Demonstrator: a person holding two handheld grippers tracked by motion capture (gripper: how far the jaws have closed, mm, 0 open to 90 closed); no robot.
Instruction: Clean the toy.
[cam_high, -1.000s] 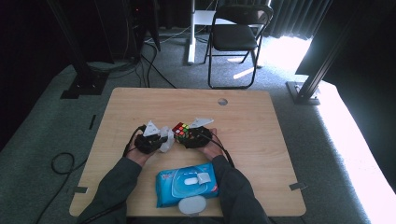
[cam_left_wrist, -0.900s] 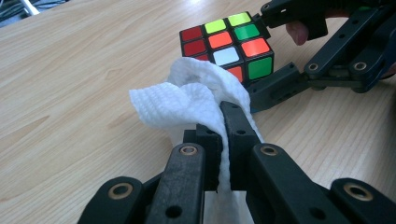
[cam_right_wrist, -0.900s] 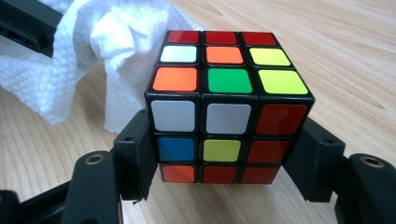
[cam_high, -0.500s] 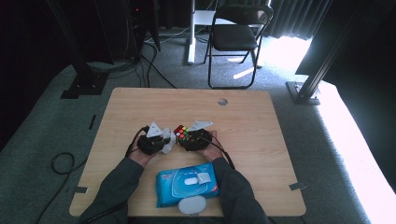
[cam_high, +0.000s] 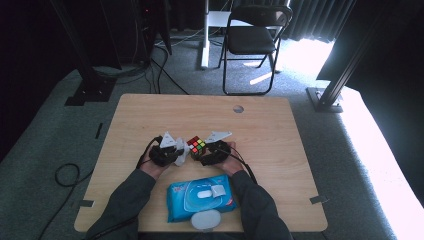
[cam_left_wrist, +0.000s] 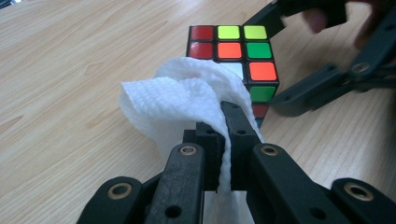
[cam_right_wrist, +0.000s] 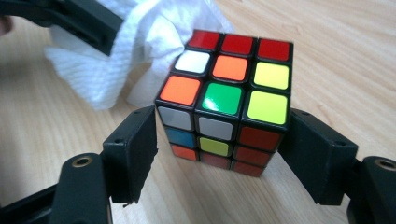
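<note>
A puzzle cube (cam_high: 196, 146) sits on the wooden worktop (cam_high: 280, 130), near its middle, between the two hands. The left claw (cam_left_wrist: 225, 135) is pinched tight on a white wipe (cam_left_wrist: 177, 102), whose bunched end touches the cube's left side. The right claw (cam_right_wrist: 219, 149) has just been opening; its jaws stand wide on either side of the cube, with a gap showing at each pad, so the cube rests free. A blue wipes pack (cam_high: 200, 197) lies nearer, between the forearms.
</note>
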